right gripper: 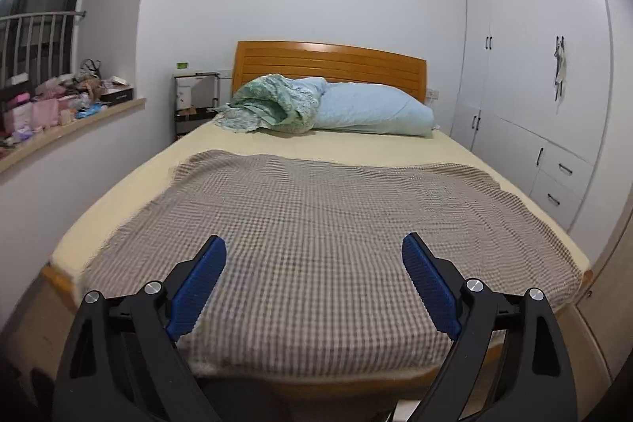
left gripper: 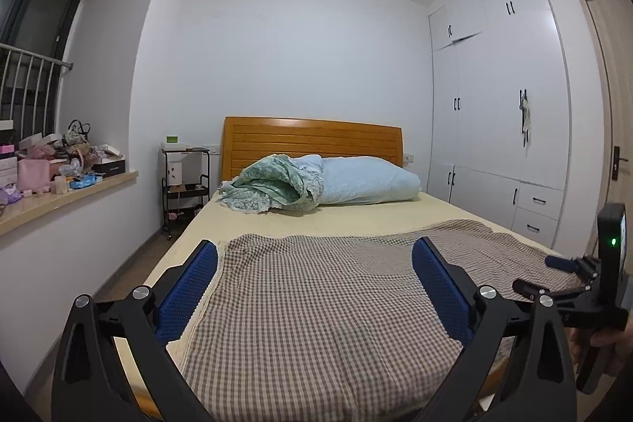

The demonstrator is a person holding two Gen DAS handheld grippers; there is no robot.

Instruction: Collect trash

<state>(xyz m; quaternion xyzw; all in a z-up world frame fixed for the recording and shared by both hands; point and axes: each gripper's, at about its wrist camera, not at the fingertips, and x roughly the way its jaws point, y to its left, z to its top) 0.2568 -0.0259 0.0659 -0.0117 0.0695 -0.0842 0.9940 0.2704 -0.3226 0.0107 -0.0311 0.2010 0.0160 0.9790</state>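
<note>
You're holding two grippers at the foot of the bed [right gripper: 395, 145], and both the left gripper [left gripper: 314, 256] and right gripper [right gripper: 314, 252] have their blue pads spread wide with nothing between them. On the bed there's one checked blanket [right gripper: 316, 208], one crumpled green floral quilt [right gripper: 269, 105] and one pale blue pillow [right gripper: 372, 111]. The only trash-looking stuff is the colourful jumble of boxes and wrappers [left gripper: 59, 161] on the window ledge [left gripper: 79, 192] to the left, too small to count.
</note>
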